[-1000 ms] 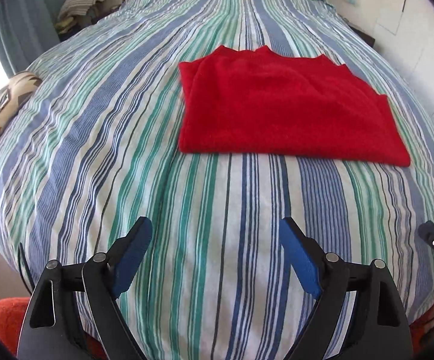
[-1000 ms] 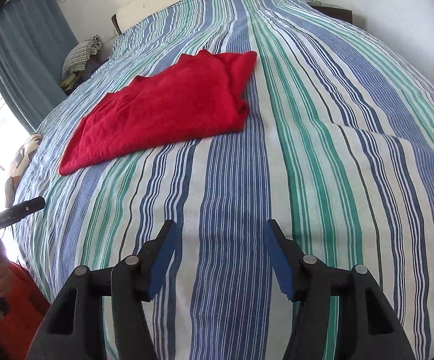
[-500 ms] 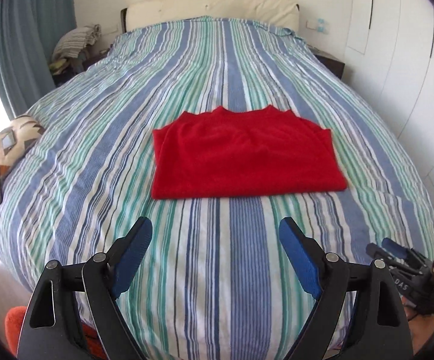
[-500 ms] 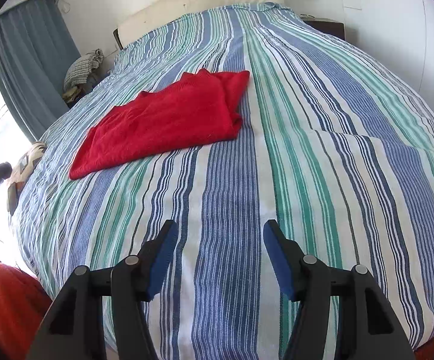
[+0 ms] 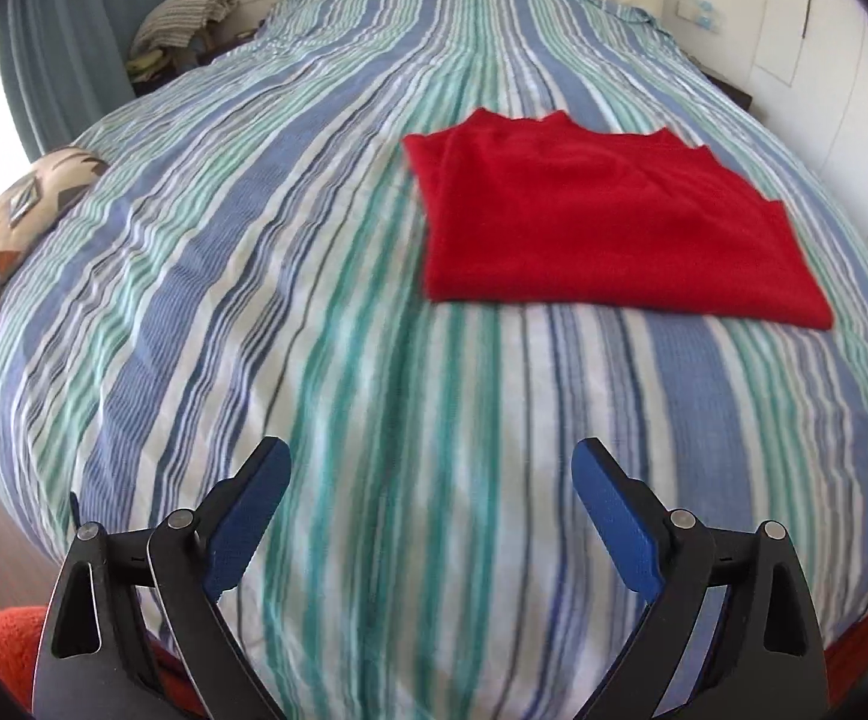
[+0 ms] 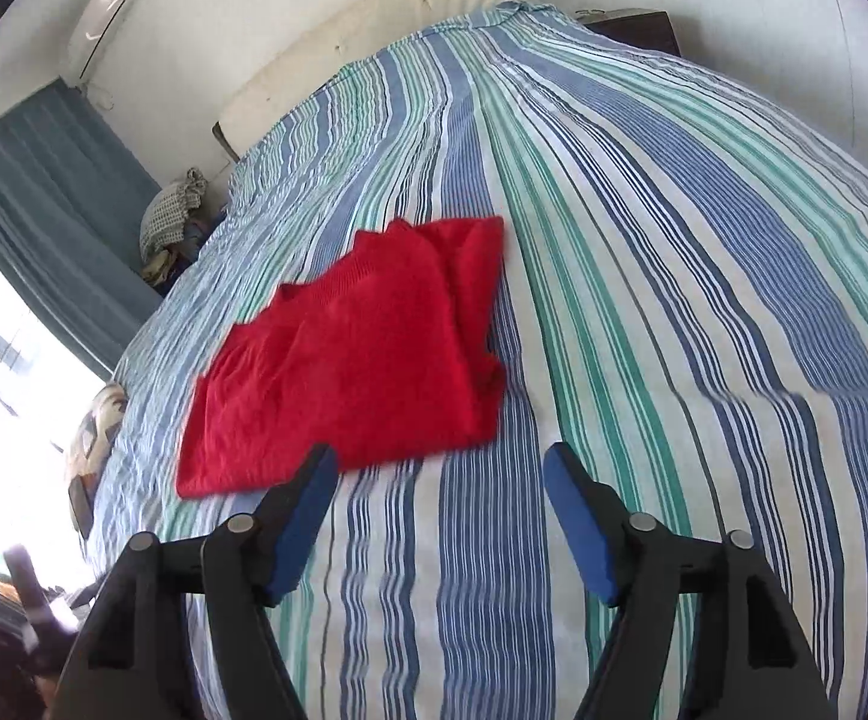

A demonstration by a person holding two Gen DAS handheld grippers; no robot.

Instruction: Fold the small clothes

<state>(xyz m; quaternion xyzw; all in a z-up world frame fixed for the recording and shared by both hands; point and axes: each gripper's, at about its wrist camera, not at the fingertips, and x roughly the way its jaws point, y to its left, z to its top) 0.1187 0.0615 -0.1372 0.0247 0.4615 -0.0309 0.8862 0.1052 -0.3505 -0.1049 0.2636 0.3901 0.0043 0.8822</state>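
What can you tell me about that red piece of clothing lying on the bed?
The red garment is bright red with a soft, knitted look. It lies folded into a flat, roughly rectangular stack, and several layered edges show along its far side. It rests on the striped bedspread, touching nothing else; neither gripper reaches it.

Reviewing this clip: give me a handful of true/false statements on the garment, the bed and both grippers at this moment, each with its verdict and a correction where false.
1. The red garment lies folded on the striped bedspread. True.
2. The left gripper is clamped on the garment. False: its jaws stand open over bare bedspread, nothing between them; they have just been opening.
3. The right gripper holds a corner of the garment. False: it is open and empty, its jaws having just widened; the garment lies beyond its fingertips.
4. A patterned cushion sits at the bed's left edge in the left wrist view. True.
5. The bedspread is plain white. False: it has blue, green and white stripes.
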